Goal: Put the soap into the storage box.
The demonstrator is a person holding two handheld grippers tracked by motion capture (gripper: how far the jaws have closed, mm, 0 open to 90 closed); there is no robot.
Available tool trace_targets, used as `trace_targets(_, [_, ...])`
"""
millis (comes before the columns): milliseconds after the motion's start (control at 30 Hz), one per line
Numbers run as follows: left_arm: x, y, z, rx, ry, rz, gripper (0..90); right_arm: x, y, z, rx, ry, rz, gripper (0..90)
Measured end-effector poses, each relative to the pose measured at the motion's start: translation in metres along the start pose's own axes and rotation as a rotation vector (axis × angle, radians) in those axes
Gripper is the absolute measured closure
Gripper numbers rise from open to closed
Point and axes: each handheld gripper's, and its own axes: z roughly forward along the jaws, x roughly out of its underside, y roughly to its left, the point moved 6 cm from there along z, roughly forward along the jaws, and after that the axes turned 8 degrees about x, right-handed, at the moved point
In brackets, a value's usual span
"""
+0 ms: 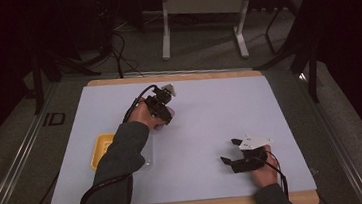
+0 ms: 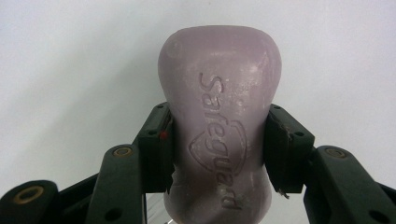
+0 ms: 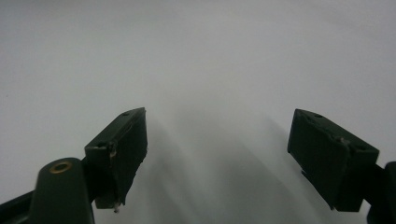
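Soap bar [image 2: 219,126], pale lilac, waisted in outline, with a raised brand word and shield stamped on its face, is clamped at the narrow waist between the two black pads [image 2: 156,149] of the left gripper [image 2: 218,149]; its rounded end is projected beyond the jaws toward the white table sheet [image 2: 70,56]. In the high view the left gripper [image 1: 161,109] is seen near the middle of the sheet, left of centre, carried by a hand whose grey-sleeved forearm [image 1: 119,163] is extended diagonally from the bottom edge up and to the right. Yellow dish [image 1: 100,149] is placed on the sheet just left of that forearm and partly hidden by the sleeve; a clear object beside it cannot be identified. Right gripper [image 1: 230,151] is held low over the near right part of the sheet, well apart from the left one, pointed to the left, with the hand behind it at the table's front edge. In the right gripper view its jaws are spread wide, with nothing between the pads [image 3: 123,144] but bare sheet.
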Motion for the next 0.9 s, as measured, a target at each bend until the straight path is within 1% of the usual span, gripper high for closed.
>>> trace_targets(367, [0.007, 0.006, -0.011, -0.002, -0.021, -0.022, 49.9, 0.0, 0.0, 0.0, 0.0, -0.001, 0.0, 19.6])
trace_targets(467, [0.01, 0.007, -0.014, -0.003, -0.024, -0.02, 49.9, 0.0, 0.0, 0.0, 0.001, -0.002, 0.0, 19.6])
trace_targets(767, [0.015, 0.009, -0.018, 0.002, -0.034, -0.031, 49.9, 0.0, 0.0, 0.0, 0.003, -0.002, 0.0, 19.6])
trace_targets(900, [0.016, 0.009, -0.02, 0.004, -0.05, -0.039, 49.9, 0.0, 0.0, 0.0, 0.003, -0.002, 0.001, 19.6])
